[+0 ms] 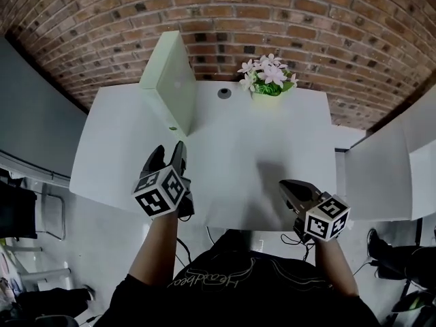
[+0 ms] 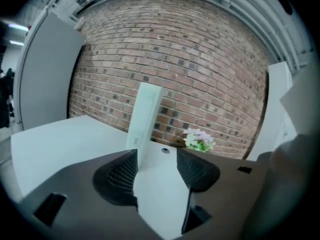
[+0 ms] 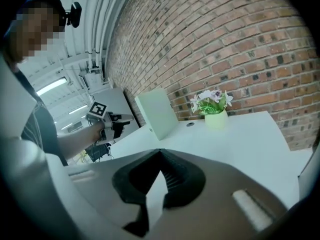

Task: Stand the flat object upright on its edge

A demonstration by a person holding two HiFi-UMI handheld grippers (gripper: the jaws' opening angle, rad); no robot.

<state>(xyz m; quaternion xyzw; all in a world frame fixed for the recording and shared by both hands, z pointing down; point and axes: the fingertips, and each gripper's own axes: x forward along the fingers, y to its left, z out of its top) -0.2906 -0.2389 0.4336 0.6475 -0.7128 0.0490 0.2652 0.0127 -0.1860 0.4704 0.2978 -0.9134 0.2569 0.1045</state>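
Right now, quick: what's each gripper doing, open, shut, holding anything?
Left gripper: jaws open, holding nothing; the upright white box stands just beyond them.
Right gripper: jaws shut, holding nothing.

White table [image 1: 286, 148] pushed against a red brick wall [image 1: 286, 12]. At its far edge, pink and white flowers [image 1: 266, 70] in a pale green pot [image 3: 216, 120], with a round grey cable grommet [image 1: 224, 93] just left of them. Grey partition [image 1: 30, 125] to the left, white panel [image 1: 378, 176] to the right.
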